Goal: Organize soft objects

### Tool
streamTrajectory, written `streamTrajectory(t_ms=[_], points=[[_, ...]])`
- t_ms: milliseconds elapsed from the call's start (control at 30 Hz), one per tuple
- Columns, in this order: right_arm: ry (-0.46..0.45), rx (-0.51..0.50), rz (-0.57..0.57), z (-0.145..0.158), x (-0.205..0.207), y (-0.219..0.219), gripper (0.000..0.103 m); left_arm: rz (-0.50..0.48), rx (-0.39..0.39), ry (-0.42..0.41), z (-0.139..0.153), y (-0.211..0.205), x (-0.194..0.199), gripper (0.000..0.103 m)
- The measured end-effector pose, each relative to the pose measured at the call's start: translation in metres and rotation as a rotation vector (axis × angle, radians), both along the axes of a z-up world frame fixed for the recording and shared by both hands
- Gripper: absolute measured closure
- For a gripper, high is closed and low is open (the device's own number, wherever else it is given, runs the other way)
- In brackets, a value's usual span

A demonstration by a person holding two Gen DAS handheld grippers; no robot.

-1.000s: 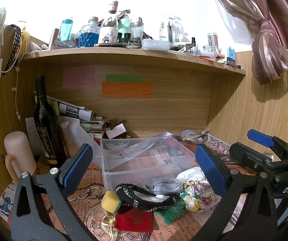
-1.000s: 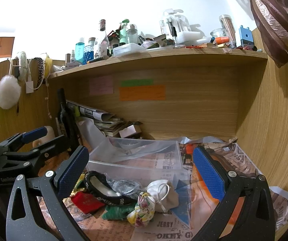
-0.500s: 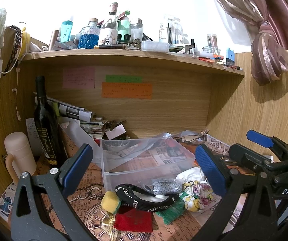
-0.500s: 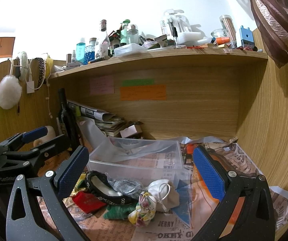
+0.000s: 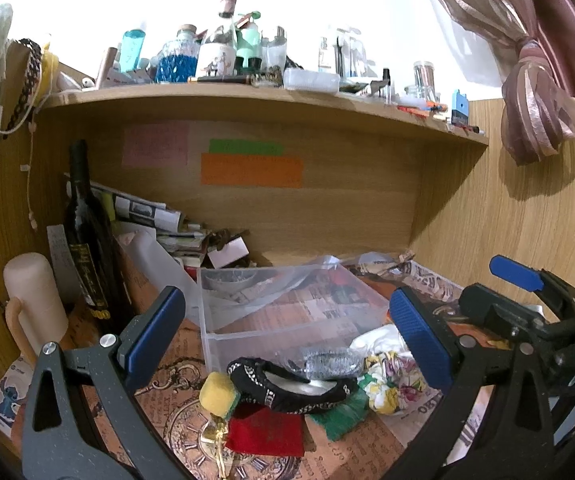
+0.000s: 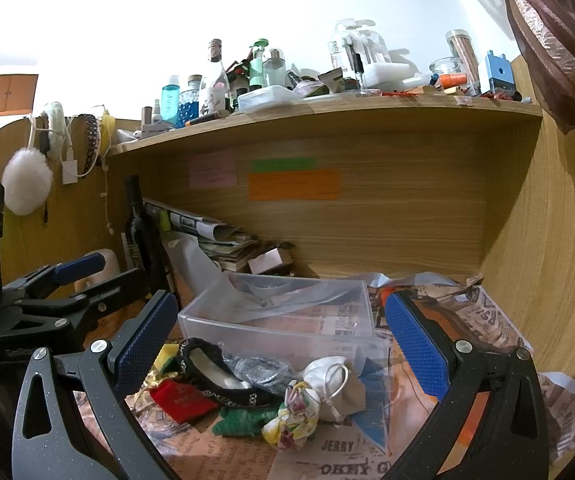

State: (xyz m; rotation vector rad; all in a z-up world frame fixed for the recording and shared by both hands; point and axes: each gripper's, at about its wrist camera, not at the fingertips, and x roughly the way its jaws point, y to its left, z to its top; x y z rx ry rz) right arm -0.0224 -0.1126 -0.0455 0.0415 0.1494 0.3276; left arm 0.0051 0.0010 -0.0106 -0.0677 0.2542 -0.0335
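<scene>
A pile of soft things lies on the paper-covered desk in front of a clear plastic bin [image 5: 287, 308] [image 6: 287, 312]: a black slipper [image 5: 287, 386] [image 6: 215, 376], a red pouch [image 5: 265, 434] [image 6: 179, 398], a yellow sponge [image 5: 215, 392], a green cloth [image 5: 341, 412] [image 6: 243, 420], a floral cloth [image 5: 387, 384] [image 6: 291, 416], a white pouch [image 6: 333, 384] and a silver bag [image 5: 327, 362] [image 6: 259, 372]. My left gripper [image 5: 283, 340] is open and empty above the pile. My right gripper [image 6: 283, 340] is open and empty above the pile, to the right of the left one.
A dark wine bottle [image 5: 87, 240] and a cream mug [image 5: 33, 304] stand at the left. Rolled newspapers [image 5: 139, 212] lean at the back. A shelf [image 5: 247, 96] crowded with bottles hangs above. Wooden walls close in the left, back and right sides.
Both views have shifted very slightly; the grippers stay open and the pile has not moved.
</scene>
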Motion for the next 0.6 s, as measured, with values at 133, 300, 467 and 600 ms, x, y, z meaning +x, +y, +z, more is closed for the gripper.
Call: streamTrajectory(t_ms=[133,300,467,600], points=[[0.017,0.002,-0.003,-0.006,0.002,-0.002,0.000,-0.009,-0.011,0.053,-0.015,0.008,0.004,0.000],[0.100,-0.002,0.008,-0.024,0.015,-0.005,0.000,0.016,-0.027,0.129,-0.037,0.021,0.013,0.003],[0.211,0.002,0.021,-0.048,0.030,-0.008,0.007,0.039,-0.049,0.210,-0.059,0.034,0.025,0.016],[0.299,0.020,0.049,-0.067,0.041,-0.012,0.017,0.067,-0.069,0.267,-0.079,0.045,0.033,0.021]])
